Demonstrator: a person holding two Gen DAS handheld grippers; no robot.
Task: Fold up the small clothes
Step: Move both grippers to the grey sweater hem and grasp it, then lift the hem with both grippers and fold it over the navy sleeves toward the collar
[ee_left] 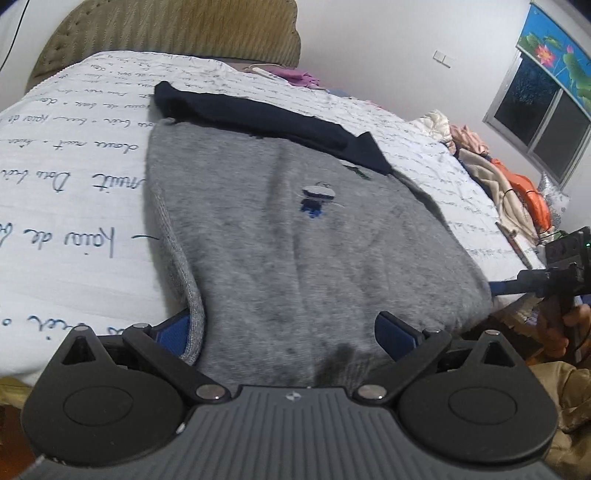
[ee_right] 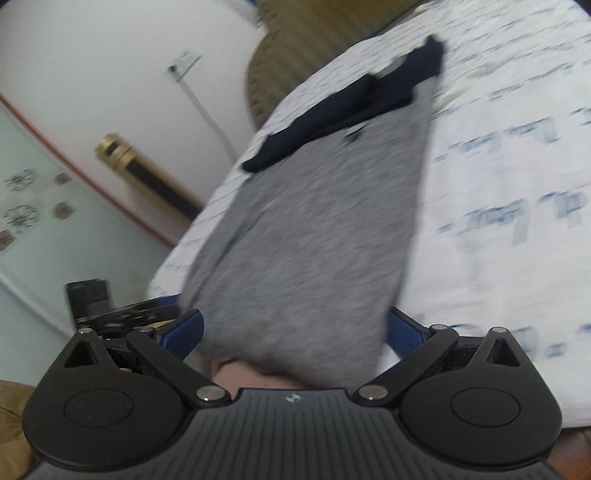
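Note:
A small grey knit sweater [ee_left: 295, 240] with a navy collar band [ee_left: 258, 118] and a small embroidered figure [ee_left: 316, 201] lies on the white bed sheet [ee_left: 74, 184]. My left gripper [ee_left: 284, 332] stands open at its near hem, blue pads [ee_left: 393, 334] on either side of the cloth. In the right wrist view the same sweater [ee_right: 314, 229] runs away from my right gripper [ee_right: 295, 328], which is open with the near edge of the cloth between its pads [ee_right: 402, 330]. That view is blurred. The right gripper also shows at the left view's right edge [ee_left: 554, 273].
The sheet [ee_right: 517, 147] has blue handwriting print. A padded olive headboard [ee_left: 177, 33] stands behind. A pile of clothes [ee_left: 509, 184] lies at the bed's right side by a window [ee_left: 543, 110]. A wall socket with cable [ee_right: 184, 62] is left of the bed.

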